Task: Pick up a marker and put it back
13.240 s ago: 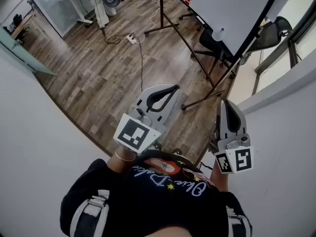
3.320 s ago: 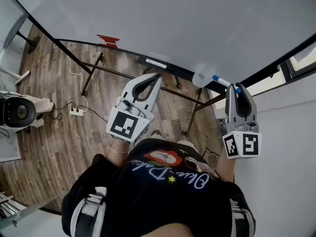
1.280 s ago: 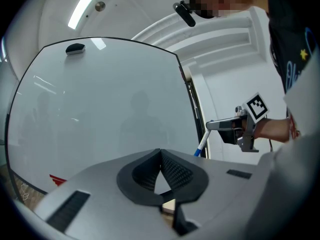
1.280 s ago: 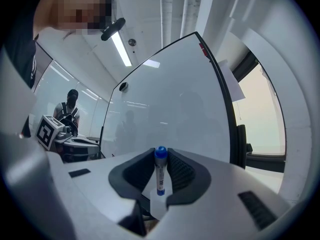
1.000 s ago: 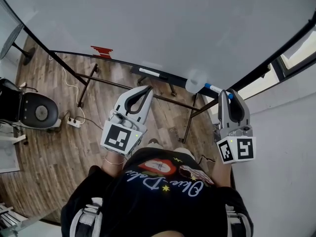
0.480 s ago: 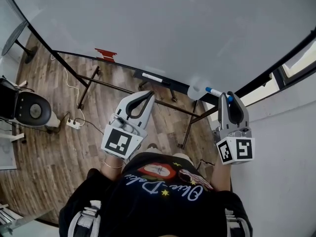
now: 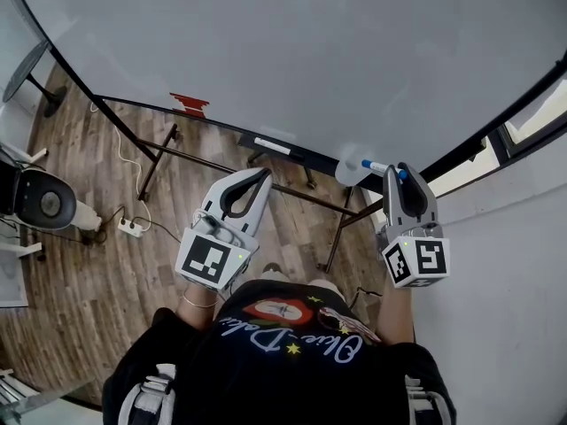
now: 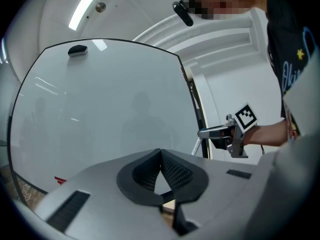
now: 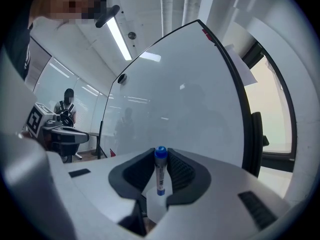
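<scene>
A white marker with a blue cap (image 9: 160, 173) stands upright between the jaws of my right gripper (image 9: 161, 156), which is shut on it. In the head view this marker (image 7: 376, 166) sticks out leftward from the right gripper (image 7: 396, 169), close to the lower right corner of the whiteboard (image 7: 292, 51). A round white thing (image 7: 348, 172) sits just left of the marker at the board's ledge (image 7: 306, 156). My left gripper (image 7: 262, 174) hangs below the ledge, shut and empty, its tips touching (image 8: 161, 153).
A white bar-shaped item (image 7: 268, 146) lies on the ledge, and a red piece (image 7: 190, 105) sits at its left end. The board's stand legs (image 7: 337, 228) cross the wooden floor. A power strip (image 7: 131, 227) and a chair (image 7: 40, 204) are at left, a white wall (image 7: 505, 290) at right.
Nothing has visibly changed apart from a small shift of the head view; the right gripper keeps its hold on the marker and the left stays shut.
</scene>
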Available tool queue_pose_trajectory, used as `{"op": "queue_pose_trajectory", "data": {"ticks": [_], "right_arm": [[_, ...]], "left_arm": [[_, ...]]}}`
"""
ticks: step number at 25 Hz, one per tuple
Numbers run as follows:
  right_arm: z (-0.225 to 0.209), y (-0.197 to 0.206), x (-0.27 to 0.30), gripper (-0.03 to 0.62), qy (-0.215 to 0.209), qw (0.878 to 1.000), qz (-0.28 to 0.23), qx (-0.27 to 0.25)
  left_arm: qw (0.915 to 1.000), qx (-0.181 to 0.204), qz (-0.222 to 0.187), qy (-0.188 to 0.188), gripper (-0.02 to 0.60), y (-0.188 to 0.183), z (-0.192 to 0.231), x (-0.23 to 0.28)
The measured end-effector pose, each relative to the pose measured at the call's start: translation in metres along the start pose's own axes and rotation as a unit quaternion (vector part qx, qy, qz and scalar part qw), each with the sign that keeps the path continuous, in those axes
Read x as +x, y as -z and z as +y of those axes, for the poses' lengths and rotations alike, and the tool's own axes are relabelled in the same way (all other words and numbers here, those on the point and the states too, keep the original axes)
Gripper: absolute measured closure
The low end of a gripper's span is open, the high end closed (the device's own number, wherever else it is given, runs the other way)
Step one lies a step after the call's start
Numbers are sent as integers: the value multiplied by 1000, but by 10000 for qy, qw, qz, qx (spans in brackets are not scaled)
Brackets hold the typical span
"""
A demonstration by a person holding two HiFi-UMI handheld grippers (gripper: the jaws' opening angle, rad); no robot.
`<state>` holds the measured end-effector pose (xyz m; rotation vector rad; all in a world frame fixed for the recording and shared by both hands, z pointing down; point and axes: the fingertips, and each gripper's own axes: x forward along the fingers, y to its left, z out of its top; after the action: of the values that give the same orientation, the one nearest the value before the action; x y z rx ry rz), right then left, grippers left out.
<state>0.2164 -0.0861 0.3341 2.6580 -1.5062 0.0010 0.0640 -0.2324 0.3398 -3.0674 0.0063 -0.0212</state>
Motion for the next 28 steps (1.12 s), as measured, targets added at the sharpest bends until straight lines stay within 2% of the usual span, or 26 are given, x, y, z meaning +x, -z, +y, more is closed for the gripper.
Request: {"op": "queue_pose_trajectory", "data": {"ticks": [28], "right_arm": [[-2,54,40,519,-42,9989,461,115]], "left_arm": [[9997,9,148,-170,578,9,19,3]]}}
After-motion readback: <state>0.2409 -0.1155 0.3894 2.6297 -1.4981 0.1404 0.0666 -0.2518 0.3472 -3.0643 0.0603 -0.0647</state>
